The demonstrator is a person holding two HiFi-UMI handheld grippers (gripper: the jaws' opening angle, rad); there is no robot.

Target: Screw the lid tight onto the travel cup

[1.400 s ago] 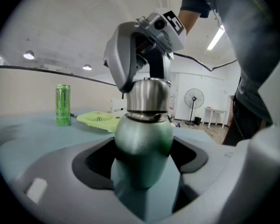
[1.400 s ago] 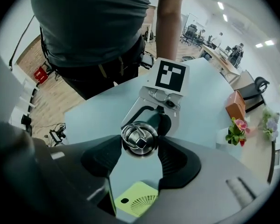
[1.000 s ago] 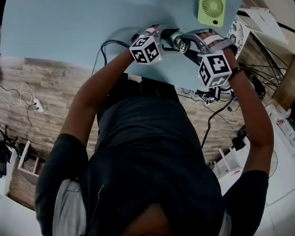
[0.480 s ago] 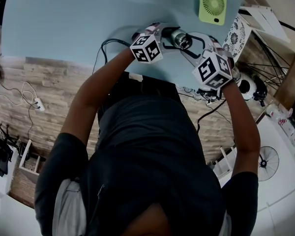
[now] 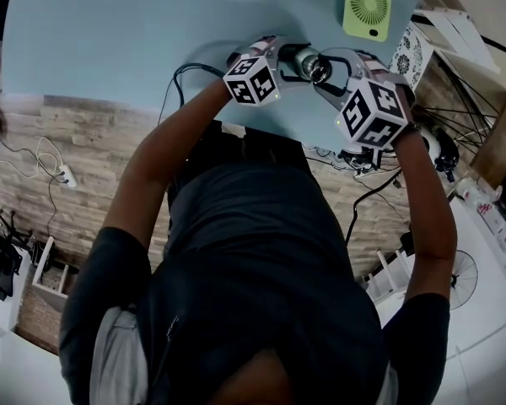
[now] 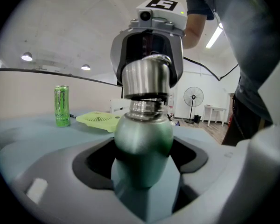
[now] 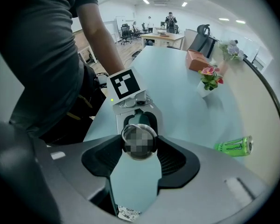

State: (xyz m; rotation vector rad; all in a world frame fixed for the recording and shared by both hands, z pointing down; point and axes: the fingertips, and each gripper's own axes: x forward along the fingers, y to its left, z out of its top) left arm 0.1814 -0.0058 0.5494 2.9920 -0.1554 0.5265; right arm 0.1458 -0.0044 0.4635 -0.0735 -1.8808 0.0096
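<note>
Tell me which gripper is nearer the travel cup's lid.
Right. The right gripper has its jaws shut on the lid itself; the left gripper grips the travel cup by its green body, short of the lid.

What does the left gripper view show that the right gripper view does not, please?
Only the left gripper view shows the green cup body, its threaded neck and the lime fan. Only the right gripper view shows the potted flowers and pink box. Both show the steel lid, the green can and the table.
</note>
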